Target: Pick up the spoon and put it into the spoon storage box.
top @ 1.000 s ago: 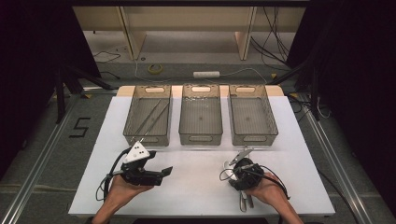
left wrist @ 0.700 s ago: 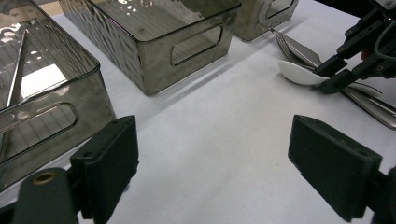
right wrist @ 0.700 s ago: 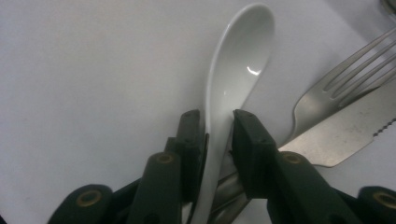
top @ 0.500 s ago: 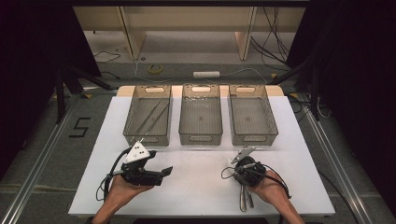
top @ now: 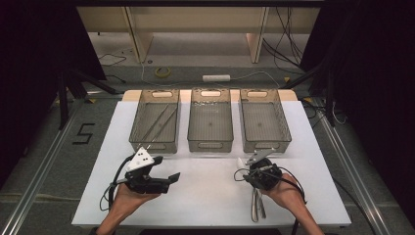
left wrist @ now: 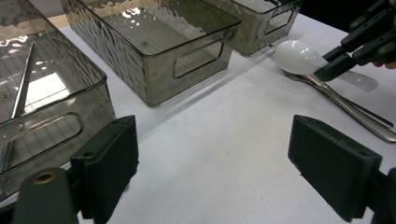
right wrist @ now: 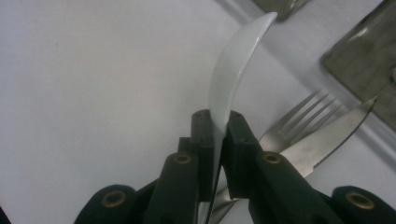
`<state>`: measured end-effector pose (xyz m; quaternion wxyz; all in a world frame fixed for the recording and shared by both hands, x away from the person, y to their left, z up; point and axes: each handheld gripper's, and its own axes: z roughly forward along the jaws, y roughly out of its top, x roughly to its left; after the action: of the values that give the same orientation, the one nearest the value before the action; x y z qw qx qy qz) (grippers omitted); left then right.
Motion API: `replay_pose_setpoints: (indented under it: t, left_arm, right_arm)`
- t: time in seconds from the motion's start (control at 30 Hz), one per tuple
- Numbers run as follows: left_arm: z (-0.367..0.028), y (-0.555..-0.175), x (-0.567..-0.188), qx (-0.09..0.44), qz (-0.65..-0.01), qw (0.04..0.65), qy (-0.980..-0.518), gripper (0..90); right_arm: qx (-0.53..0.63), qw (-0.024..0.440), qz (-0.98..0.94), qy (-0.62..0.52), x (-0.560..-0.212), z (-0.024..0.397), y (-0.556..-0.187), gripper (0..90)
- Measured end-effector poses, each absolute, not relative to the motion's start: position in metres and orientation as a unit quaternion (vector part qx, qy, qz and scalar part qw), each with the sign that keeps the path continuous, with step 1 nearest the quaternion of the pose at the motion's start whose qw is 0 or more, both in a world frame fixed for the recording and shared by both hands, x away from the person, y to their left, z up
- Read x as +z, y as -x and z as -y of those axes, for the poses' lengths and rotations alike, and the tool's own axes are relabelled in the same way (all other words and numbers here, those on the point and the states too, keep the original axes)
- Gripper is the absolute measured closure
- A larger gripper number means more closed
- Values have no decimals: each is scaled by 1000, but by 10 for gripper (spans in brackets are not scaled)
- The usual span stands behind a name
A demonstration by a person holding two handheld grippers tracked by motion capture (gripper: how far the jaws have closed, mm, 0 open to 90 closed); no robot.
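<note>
1. Here, right tool point(right wrist: 215, 140) clamped on a white spoon point(right wrist: 229, 70), jaws just closed onto it, pads pressing on the neck where bowl meets handle; bowl pointing up and away along the tool's own line.
2. Seen from the left gripper view, same white spoon point(left wrist: 299, 56) held near the front corner of the right-hand bin, bowl toward the bins, handle trailing back under the right tool point(left wrist: 359, 42).
3. Lying on the table point(top: 210, 196) beneath and behind that grip: metal cutlery point(top: 257, 205), a fork point(right wrist: 299, 116) and a knife point(right wrist: 327, 135) among it, long axes running from the person toward the bins, tips touching or nearly touching the spoon's shadow.
4. Key relation: spoon just in front of the right bin point(top: 262, 122), long axis roughly in line with that bin's length; right hand point(top: 288, 196) plainly the nearer one, so probably a short lift forward and over the front wall.
5. Left tool point(top: 151, 178) wide open, holding nothing, hovering over bare table near the left bin's front wall.
6. Left bin point(top: 156, 122): long thin metal pieces, possibly chopsticks or tongs, lying lengthwise.
7. Middle bin point(top: 210, 120) and right bin: nothing visible inside.
</note>
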<state>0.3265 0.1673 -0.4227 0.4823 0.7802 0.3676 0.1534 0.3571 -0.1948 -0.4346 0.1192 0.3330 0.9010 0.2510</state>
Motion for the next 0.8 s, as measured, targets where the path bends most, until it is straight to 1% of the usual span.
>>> replay_pose_setpoints:
  t: [0.33, 0.8]
  left_arm:
    - [-170, -326, -421, 164, -373, 502, -763, 155]
    - [-173, -327, -420, 165, -373, 505, -760, 154]
  right_arm:
    - [307, 124, -884, -331, -406, 181, -384, 842]
    - [348, 122, -868, -332, -377, 154, -425, 842]
